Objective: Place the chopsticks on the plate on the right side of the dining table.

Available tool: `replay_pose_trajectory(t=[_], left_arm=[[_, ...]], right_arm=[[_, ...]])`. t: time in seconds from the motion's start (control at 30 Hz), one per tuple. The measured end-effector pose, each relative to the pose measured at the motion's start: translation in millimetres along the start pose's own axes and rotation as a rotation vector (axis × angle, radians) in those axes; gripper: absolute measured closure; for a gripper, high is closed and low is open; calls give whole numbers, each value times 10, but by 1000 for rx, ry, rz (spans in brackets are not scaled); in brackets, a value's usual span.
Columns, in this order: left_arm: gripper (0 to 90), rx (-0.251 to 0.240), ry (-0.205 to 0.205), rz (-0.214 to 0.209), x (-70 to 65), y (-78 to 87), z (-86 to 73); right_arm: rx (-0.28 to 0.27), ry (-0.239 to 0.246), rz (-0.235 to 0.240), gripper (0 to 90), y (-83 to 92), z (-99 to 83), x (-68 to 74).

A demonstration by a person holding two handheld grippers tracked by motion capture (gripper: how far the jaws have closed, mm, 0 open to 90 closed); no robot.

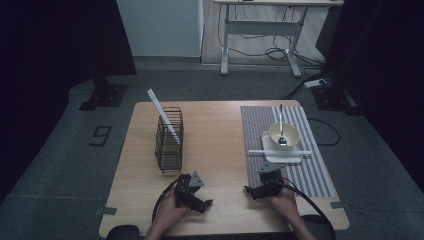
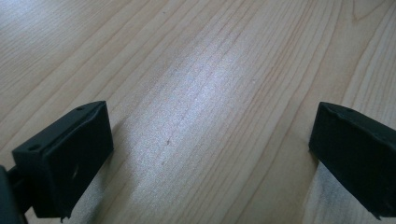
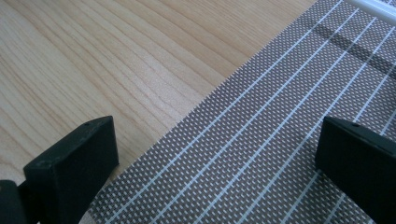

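High view: you sit at the 6 o'clock edge of a light wooden table (image 1: 215, 150). At 10 o'clock from your hands stands a black wire rack (image 1: 169, 140), with a flat white plate (image 1: 164, 116) slotted upright in it and leaning, its top corner above the wires. At 1 o'clock lies a grey striped placemat (image 1: 310, 175). On it rests a white rectangular plate (image 1: 281, 151); a cream bowl (image 1: 284, 133) sits on the plate's far end, and a spoon (image 1: 281, 125) stands in the bowl with its handle pointing to 12 o'clock. A thin white chopstick (image 1: 280, 153) lies crosswise on the plate, just in front of the bowl.

Your left gripper (image 1: 200, 202) rests low over bare wood, near the rack's front corner but apart from it. Its jaws stand wide apart with nothing between them; the left gripper view shows plain wood grain (image 2: 201, 107) in the gap.

Your right gripper (image 1: 255, 191) sits at the near left corner of the placemat, just short of the rectangular plate. Its jaws also stand wide apart and empty. In the right gripper view they straddle the placemat's edge (image 3: 261, 140), and a sliver of white rim (image 3: 373, 9) is cut off at 1 o'clock.

The room beyond the table is dim, and the bowl's contents are hard to make out.
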State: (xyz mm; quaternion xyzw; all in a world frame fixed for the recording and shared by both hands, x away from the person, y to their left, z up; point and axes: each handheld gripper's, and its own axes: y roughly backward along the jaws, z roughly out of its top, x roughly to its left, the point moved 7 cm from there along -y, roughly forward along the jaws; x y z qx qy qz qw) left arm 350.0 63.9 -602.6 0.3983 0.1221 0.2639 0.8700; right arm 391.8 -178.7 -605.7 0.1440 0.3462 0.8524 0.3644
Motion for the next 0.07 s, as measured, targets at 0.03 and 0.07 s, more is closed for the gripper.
replay_pose_trajectory(t=[0.03,0.07], left_arm=[[0,1,0,1,-1,0,0],[0,1,0,1,0,0,1]], right_arm=[[0,0,0,0,0,1,0],[2,0,2,0,1,0,0]])
